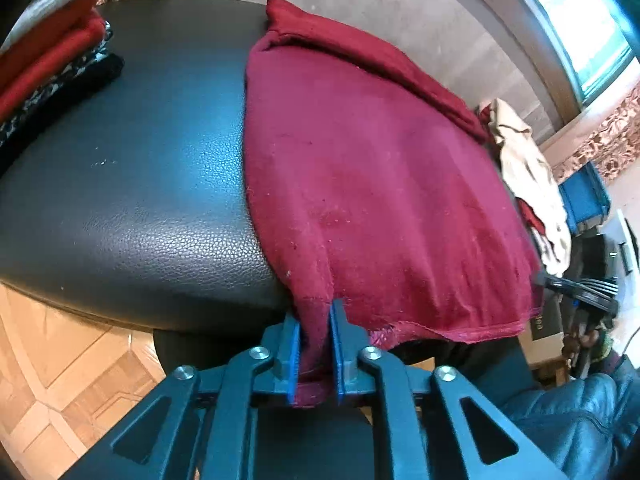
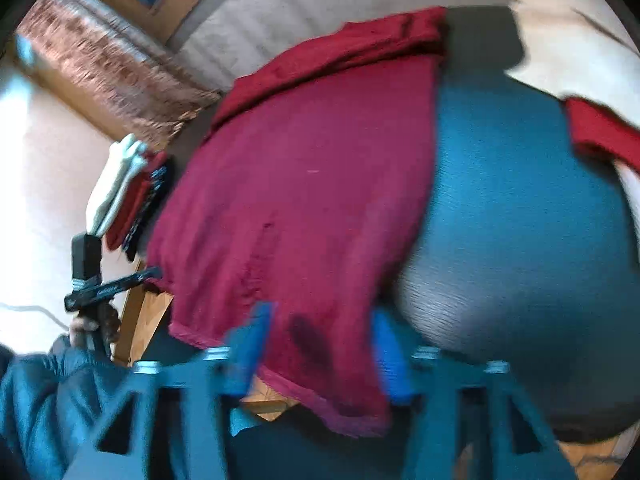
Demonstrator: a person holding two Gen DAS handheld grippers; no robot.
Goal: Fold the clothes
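Observation:
A maroon garment lies spread on a black leather tabletop, its near hem hanging over the front edge. My left gripper is shut on the garment's near left corner at the table edge. In the blurred right wrist view the same garment lies ahead, and my right gripper is open with its blue fingers on either side of the near right corner of the hem. The left gripper shows at the left of that view.
A stack of folded clothes in red, patterned and black sits at the table's far left. A pile of cream and red clothes lies to the right. Wooden floor shows below the table edge.

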